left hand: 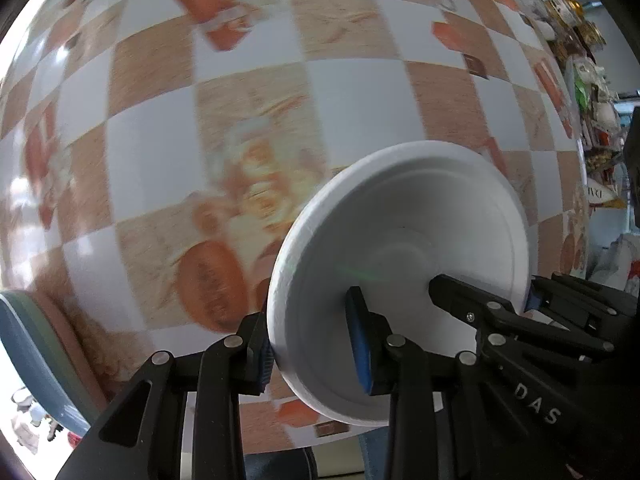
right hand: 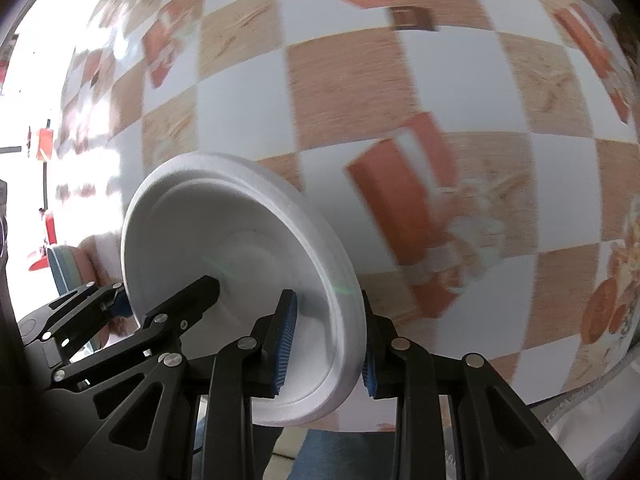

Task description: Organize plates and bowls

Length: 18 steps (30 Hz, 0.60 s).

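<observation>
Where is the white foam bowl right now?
The white foam bowl is held over the checkered tablecloth, its rim pinched on one side by the left hand-held gripper and on the opposite side by the right hand-held gripper.

white foam bowl (left hand: 400,240) | held tilted above table (rim clamped both sides)
</observation>
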{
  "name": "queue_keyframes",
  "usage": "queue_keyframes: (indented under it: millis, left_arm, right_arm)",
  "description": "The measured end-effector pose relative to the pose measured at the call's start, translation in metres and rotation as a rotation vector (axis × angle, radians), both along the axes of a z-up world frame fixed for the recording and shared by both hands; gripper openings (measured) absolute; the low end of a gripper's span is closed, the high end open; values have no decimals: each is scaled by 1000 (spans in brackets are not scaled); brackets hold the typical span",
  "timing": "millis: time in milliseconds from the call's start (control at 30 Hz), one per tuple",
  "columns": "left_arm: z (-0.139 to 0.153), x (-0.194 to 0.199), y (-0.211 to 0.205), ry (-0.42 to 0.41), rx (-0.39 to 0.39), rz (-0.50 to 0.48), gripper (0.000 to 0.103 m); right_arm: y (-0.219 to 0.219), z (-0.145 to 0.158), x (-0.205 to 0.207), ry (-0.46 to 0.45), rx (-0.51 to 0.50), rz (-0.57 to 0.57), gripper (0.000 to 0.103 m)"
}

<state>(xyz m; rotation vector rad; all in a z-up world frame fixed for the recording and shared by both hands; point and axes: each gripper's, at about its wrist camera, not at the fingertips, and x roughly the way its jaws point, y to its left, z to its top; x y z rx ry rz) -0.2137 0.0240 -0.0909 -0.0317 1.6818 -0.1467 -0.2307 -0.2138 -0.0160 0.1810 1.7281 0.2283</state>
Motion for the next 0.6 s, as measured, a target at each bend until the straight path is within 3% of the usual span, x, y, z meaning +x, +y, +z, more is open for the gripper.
queue_keyframes:
  millis: [367, 600]
  left_arm:
    - [2, -35, 67, -1, 43, 105, 36]
    - [6, -58, 86, -14, 79, 135, 36]
  right_arm:
    - [61, -1, -3, 10, 43, 113, 31]
    - [85, -2, -7, -1, 34, 154, 31]
